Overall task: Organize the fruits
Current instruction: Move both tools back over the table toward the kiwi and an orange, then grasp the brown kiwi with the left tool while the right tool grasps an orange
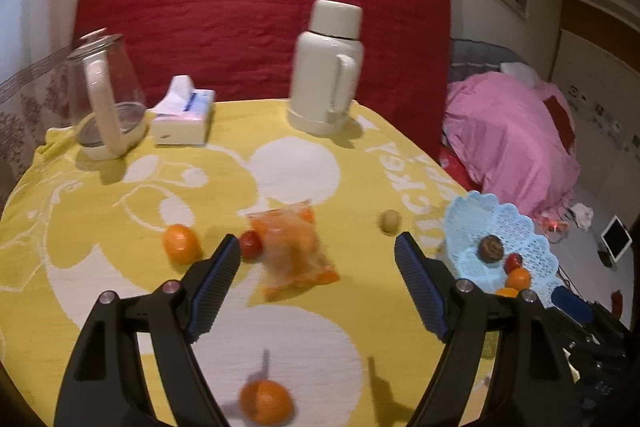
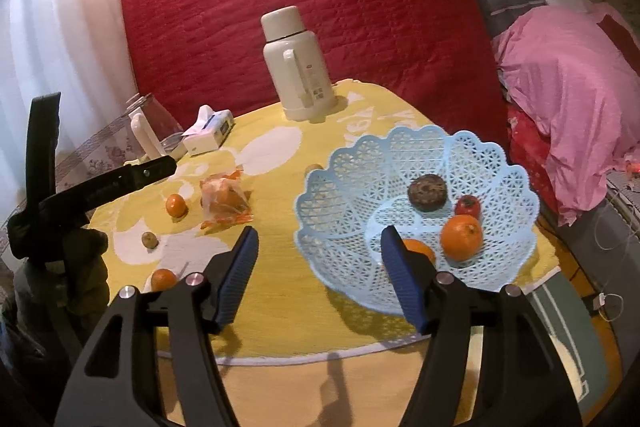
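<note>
A light blue lattice basket (image 2: 400, 155) (image 1: 516, 223) stands at the table's right side. It holds a brown fruit (image 2: 427, 192), a red fruit (image 2: 467, 206) and two oranges (image 2: 461, 237). On the yellow cloth lie a clear bag of oranges (image 1: 294, 251) (image 2: 224, 201), a small red fruit (image 1: 251, 245), loose oranges (image 1: 181, 243) (image 1: 265, 401) and a small green-yellow fruit (image 1: 390, 221). My left gripper (image 1: 318, 247) is open and empty above the bag. My right gripper (image 2: 318, 239) is open and empty at the basket's near left rim.
A white thermos jug (image 1: 326, 67) stands at the back, a tissue box (image 1: 184, 117) and a glass kettle (image 1: 106, 95) at the back left. A red quilt hangs behind the table. A bed with pink cover (image 1: 508, 131) is to the right.
</note>
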The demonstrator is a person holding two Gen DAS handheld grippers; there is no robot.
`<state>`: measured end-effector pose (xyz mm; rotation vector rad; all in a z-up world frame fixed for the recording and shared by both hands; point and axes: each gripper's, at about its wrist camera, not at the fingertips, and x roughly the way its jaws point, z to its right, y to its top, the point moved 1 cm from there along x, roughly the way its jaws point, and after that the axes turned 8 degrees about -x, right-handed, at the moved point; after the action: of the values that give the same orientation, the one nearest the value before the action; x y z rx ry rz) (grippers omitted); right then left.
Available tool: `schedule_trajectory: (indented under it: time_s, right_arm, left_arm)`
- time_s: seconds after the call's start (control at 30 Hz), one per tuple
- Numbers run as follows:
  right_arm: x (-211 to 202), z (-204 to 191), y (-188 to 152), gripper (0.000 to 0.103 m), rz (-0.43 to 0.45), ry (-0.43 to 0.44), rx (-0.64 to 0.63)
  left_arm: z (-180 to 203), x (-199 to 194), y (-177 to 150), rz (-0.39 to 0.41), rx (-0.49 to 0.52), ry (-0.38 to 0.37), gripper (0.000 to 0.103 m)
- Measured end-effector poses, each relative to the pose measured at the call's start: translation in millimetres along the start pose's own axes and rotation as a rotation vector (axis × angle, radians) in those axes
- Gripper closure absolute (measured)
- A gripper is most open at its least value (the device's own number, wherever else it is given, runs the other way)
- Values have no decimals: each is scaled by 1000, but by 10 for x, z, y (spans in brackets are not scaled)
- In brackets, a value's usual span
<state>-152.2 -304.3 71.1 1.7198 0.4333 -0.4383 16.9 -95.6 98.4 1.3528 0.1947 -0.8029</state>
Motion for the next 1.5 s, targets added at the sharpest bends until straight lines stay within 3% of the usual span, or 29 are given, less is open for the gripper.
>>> schedule_trajectory:
  time_s: [0.5, 0.93, 1.17, 1.37, 1.5]
  right_arm:
    - [173, -395, 45, 37, -23, 63, -34]
    - [405, -819, -32, 37, -93, 134, -102]
    - [570, -1013, -108, 37, -143, 166, -134]
    - [690, -1146, -163, 37, -175, 191, -150]
    - [775, -1227, -183, 37, -195, 209, -159]
  left_arm:
    - [-826, -80, 60, 12, -118, 107, 22]
    - [-1300, 212, -169, -71, -157, 194, 22]
    - [-1384, 338, -300, -120, -160, 195, 36]
    - [-1470, 443, -393, -172, -182, 199, 66]
    - [-1462, 424, -405, -165, -178, 178, 74]
